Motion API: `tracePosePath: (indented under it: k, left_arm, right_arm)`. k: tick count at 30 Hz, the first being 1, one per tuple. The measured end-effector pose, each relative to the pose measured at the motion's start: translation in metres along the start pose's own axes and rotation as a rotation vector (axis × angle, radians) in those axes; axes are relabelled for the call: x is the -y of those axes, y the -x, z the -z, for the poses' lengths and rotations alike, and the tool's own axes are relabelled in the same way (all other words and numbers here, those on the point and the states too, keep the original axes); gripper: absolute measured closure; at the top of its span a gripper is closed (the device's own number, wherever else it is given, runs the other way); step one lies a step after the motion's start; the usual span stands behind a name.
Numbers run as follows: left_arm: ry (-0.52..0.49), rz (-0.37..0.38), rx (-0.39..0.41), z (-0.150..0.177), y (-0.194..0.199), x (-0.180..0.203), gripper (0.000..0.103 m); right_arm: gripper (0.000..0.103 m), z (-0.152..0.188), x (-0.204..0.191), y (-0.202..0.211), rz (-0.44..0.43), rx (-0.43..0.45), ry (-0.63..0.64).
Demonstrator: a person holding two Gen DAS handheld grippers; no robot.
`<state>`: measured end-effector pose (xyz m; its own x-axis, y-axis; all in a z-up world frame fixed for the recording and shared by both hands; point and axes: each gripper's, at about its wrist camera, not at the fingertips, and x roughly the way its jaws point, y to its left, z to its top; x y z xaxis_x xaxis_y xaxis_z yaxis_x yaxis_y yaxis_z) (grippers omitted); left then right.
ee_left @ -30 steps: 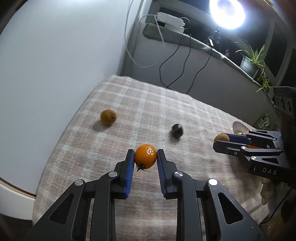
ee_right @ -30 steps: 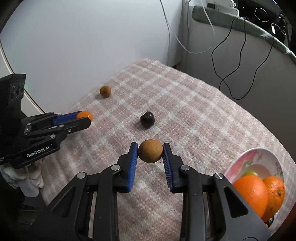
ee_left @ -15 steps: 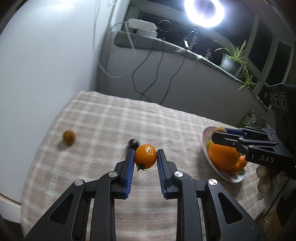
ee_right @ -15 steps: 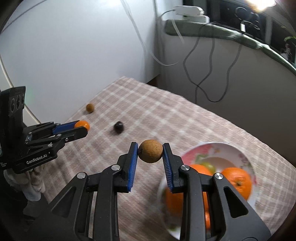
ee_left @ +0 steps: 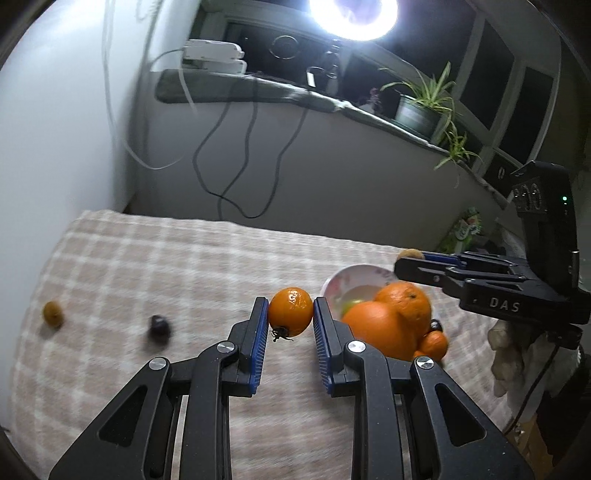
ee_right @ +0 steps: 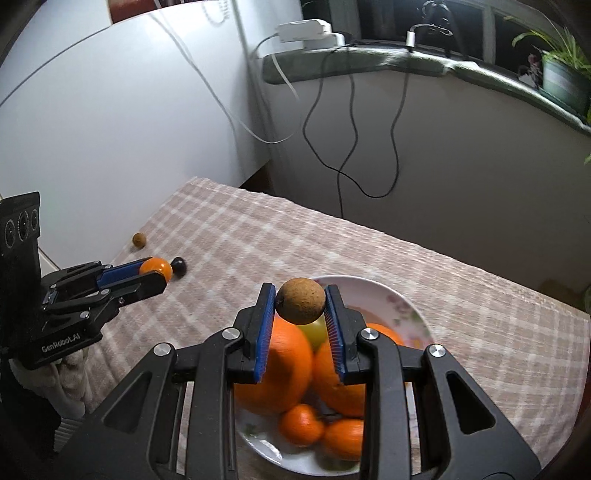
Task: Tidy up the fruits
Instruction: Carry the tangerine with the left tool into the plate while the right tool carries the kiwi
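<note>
My left gripper is shut on a small orange tomato and holds it above the checked cloth, just left of the white bowl. My right gripper is shut on a brown round fruit and holds it over the bowl, which holds two big oranges, small orange fruits and a green one. A dark fruit and a second brown fruit lie on the cloth at the left.
The table with the checked cloth stands against a white wall. Black cables hang behind it. A windowsill with a potted plant and a bright ring light are at the back.
Both grippers have swung right toward the bowl with their fruits. The right gripper is now over the bowl; the left is close beside it.
</note>
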<state>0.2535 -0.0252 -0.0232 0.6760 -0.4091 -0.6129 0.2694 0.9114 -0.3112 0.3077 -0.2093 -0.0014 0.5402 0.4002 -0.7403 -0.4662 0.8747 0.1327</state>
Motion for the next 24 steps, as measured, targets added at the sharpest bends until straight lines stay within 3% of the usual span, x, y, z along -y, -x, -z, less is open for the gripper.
tracePosePath:
  k: [24]
  left_arm:
    - [-0.030, 0.094, -0.095, -0.026, -0.068, 0.051, 0.080]
  right_arm:
    - [0.075, 0.018, 0.077, 0.002, 0.029, 0.002, -0.125]
